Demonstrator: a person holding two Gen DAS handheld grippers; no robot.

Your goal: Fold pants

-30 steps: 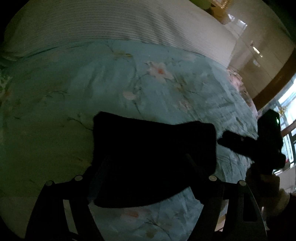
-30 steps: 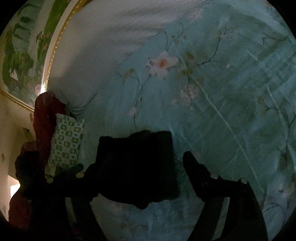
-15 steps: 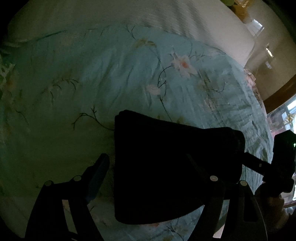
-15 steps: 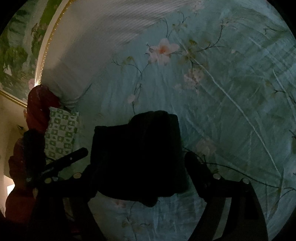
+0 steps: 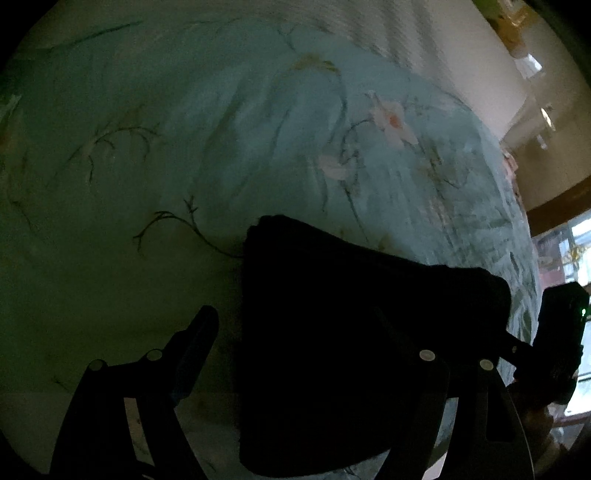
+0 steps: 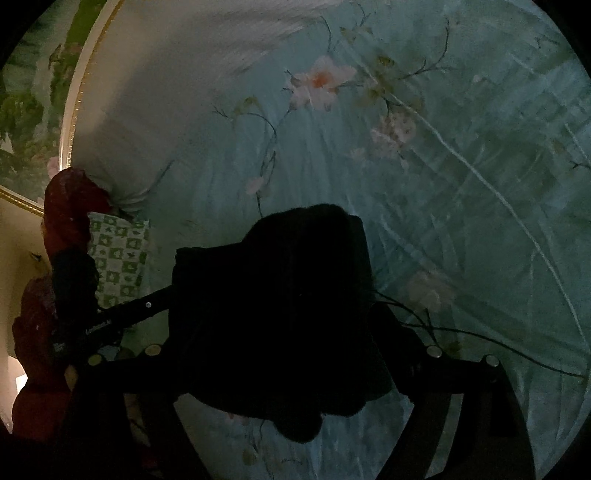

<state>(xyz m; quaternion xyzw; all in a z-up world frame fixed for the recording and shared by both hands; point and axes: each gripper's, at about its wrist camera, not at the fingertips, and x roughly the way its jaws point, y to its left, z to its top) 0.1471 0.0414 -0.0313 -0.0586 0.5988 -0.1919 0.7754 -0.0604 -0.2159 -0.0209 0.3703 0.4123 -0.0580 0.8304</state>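
The black pants (image 5: 347,332) lie folded into a compact bundle on the light blue floral bedspread (image 5: 221,147). My left gripper (image 5: 295,332) is open; its left finger (image 5: 195,339) rests on the bedspread beside the bundle's left edge and its right finger is lost against the dark cloth. In the right wrist view the pants (image 6: 280,314) fill the space between the wide-apart fingers of my right gripper (image 6: 284,332), which is open. The right gripper also shows at the far right of the left wrist view (image 5: 554,343).
A white striped pillow (image 5: 332,33) lies at the head of the bed. A green checked cushion (image 6: 118,258) and a red garment (image 6: 66,221) sit at the bed's left edge under a framed picture (image 6: 29,110). A window (image 5: 576,251) is at the right.
Both grippers have moved closer to the bundle, which now looks larger in both views. The left gripper has shifted left, so its left finger lies clear of the cloth.
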